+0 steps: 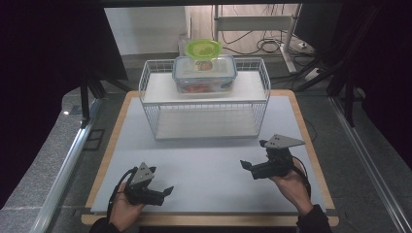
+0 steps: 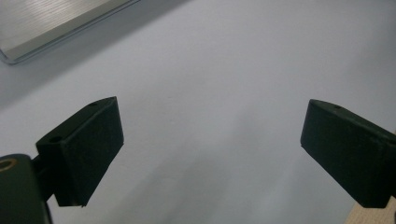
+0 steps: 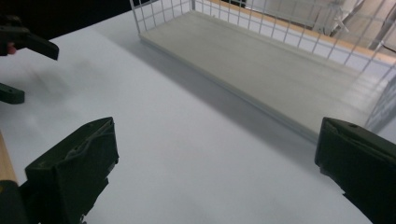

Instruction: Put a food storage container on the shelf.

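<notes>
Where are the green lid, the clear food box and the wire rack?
green lid (image 1: 204,48), high view, its top face
clear food box (image 1: 204,80), high view, its front wall
wire rack (image 1: 145,80), high view, left rim

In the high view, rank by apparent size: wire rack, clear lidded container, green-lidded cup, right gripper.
1. wire rack
2. clear lidded container
3. right gripper and green-lidded cup look about alike; the gripper is nearer the camera, so I leave them unranked.

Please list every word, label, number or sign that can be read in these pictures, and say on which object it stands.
No text can be read.
The green-lidded cup on the clear container carries a printed label, too small and blurred to read.
The wire rack and both hand-held grippers, left and right, show no writing.
</notes>
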Demonstrator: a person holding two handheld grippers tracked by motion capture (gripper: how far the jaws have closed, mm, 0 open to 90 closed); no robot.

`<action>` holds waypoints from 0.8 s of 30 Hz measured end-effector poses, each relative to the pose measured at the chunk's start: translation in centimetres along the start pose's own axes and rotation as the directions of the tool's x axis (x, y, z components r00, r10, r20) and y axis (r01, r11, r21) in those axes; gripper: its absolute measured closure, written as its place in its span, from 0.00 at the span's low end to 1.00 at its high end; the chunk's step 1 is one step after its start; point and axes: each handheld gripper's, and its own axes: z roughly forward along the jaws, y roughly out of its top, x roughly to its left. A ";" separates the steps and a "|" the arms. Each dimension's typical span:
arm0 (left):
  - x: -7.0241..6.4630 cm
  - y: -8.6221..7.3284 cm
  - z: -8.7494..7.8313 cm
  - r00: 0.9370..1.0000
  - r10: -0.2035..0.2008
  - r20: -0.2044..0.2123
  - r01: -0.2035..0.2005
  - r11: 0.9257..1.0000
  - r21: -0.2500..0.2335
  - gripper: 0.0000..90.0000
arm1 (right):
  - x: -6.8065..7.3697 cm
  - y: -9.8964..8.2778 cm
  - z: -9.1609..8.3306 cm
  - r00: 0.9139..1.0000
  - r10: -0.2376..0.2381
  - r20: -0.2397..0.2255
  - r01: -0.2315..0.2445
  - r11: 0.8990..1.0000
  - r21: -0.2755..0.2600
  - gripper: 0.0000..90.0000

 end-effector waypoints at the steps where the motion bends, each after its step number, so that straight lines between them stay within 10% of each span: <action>1: 0.0 0.0 0.0 1.000 0.001 -0.001 -0.001 1.000 -0.001 0.07 | 0.0 -0.4 0.0 1.000 0.006 0.004 -0.006 1.000 -0.001 0.00; 24: -0.2 0.0 0.3 1.000 0.021 -0.015 -0.021 1.000 0.015 0.06 | 0.3 -7.4 1.0 0.995 -0.003 0.102 -0.018 0.979 0.201 0.00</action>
